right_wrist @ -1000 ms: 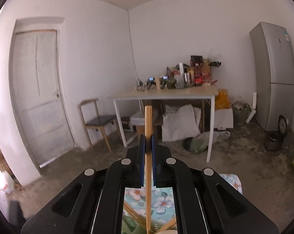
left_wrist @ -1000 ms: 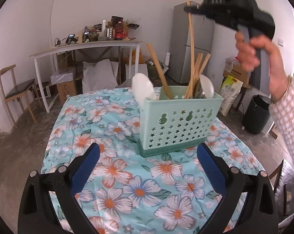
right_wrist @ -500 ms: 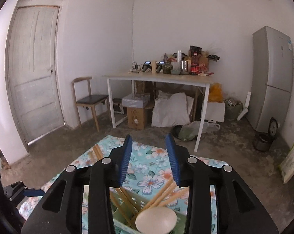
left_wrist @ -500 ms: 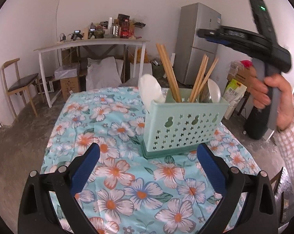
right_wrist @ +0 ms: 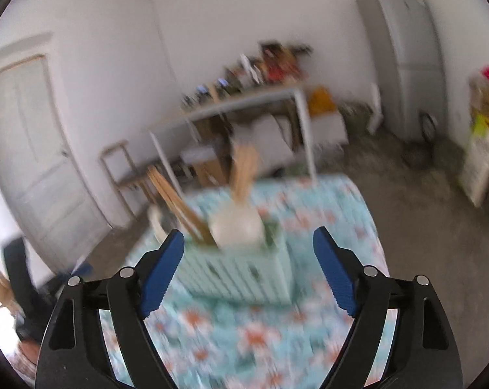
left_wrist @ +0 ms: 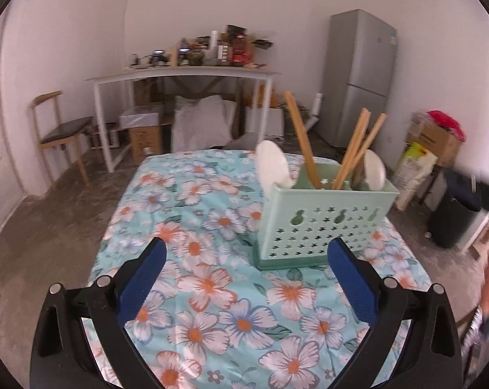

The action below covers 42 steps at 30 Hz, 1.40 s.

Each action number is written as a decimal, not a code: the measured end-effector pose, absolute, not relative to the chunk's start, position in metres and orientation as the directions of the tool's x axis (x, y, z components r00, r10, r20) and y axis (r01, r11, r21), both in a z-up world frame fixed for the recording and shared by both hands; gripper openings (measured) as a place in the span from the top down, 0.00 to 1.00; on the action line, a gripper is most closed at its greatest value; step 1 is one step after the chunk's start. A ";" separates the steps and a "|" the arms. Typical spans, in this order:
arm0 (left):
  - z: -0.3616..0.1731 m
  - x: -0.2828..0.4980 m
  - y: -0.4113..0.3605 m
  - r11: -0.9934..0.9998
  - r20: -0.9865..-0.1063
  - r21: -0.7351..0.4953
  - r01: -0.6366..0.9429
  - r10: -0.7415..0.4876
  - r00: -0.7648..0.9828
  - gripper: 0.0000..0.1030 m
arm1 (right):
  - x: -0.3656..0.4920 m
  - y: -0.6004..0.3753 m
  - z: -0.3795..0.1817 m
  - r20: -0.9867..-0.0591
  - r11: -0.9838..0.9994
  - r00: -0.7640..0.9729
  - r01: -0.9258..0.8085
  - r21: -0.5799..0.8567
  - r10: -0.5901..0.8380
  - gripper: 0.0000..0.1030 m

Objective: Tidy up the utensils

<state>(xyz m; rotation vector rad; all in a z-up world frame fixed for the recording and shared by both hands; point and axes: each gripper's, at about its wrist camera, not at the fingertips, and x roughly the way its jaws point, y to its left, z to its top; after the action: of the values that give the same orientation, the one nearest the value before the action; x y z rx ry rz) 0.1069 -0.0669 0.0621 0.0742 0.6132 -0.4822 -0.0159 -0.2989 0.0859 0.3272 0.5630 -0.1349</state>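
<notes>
A mint green utensil basket (left_wrist: pixel 325 223) stands on the floral tablecloth (left_wrist: pixel 212 291), right of centre. Several wooden chopsticks (left_wrist: pixel 354 152) and two white spoons (left_wrist: pixel 273 165) stand upright in it. My left gripper (left_wrist: pixel 247 278) is open and empty, just in front of the basket. My right gripper (right_wrist: pixel 249 265) is open and empty, above the table and short of the basket (right_wrist: pixel 244 272), which is blurred by motion there. Chopsticks (right_wrist: pixel 179 207) and a white spoon (right_wrist: pixel 238 227) show in that view too.
A white table (left_wrist: pixel 179 74) with clutter stands against the far wall. A wooden chair (left_wrist: pixel 59 129) is at the left and a grey fridge (left_wrist: pixel 358 74) at the right. Boxes, bags and a dark bin (left_wrist: pixel 455 217) are on the floor to the right.
My right gripper let go of the chopstick, which now stands in the basket, opened wide and drew back and down. My left gripper stayed open in front of the basket.
</notes>
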 end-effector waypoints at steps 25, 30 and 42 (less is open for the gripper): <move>0.078 0.066 -0.106 0.962 -0.546 0.119 0.244 -0.142 0.826 0.05 | -0.058 -0.269 0.072 -0.568 0.913 0.749 0.408 -0.009 -0.340 0.08; 0.070 0.070 -0.122 0.957 -0.589 0.155 0.244 -0.109 0.801 0.05 | -0.058 -0.277 0.066 -0.589 0.906 0.733 0.424 0.005 -0.340 0.08; 0.056 0.087 -0.126 0.977 -0.638 0.118 0.179 -0.063 0.768 0.05 | -0.045 -0.288 0.052 -0.632 0.903 0.702 0.430 0.006 -0.330 0.08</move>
<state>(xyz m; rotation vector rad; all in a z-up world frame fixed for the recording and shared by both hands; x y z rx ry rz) 0.0871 -0.1257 0.0557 0.1766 0.6841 -0.1323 -0.0450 -0.2882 0.0517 0.1577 0.6709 -0.4249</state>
